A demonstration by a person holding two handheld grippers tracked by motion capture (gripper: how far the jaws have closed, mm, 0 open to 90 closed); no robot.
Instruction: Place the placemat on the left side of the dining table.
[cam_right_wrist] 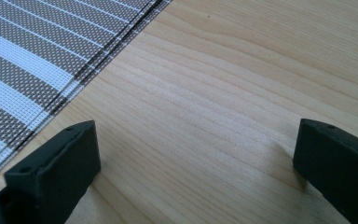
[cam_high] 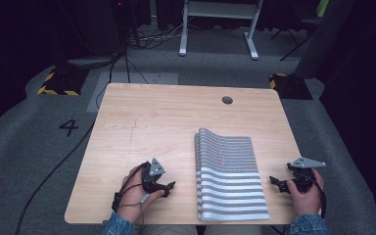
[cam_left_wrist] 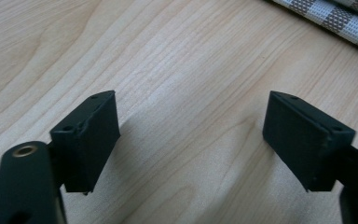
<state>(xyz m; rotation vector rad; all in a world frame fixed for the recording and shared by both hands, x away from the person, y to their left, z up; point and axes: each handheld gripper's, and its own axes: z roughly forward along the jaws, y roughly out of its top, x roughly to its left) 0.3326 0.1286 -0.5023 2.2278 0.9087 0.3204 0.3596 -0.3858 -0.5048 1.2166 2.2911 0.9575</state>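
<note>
Denim-blue sleeves [cam_high: 117, 224] at both wrists; each hand holds a black gripper, left gripper [cam_high: 167, 188] and right gripper [cam_high: 277, 182], topped by grey three-cornered plates, trailing black cables.

A folded striped placemat [cam_high: 229, 177], woven in grey-brown and white bands, lay flat on the right half of the light wooden desk [cam_high: 152, 117], its near edge close to the desk's front edge and its far end slightly raised in a curl.
</note>
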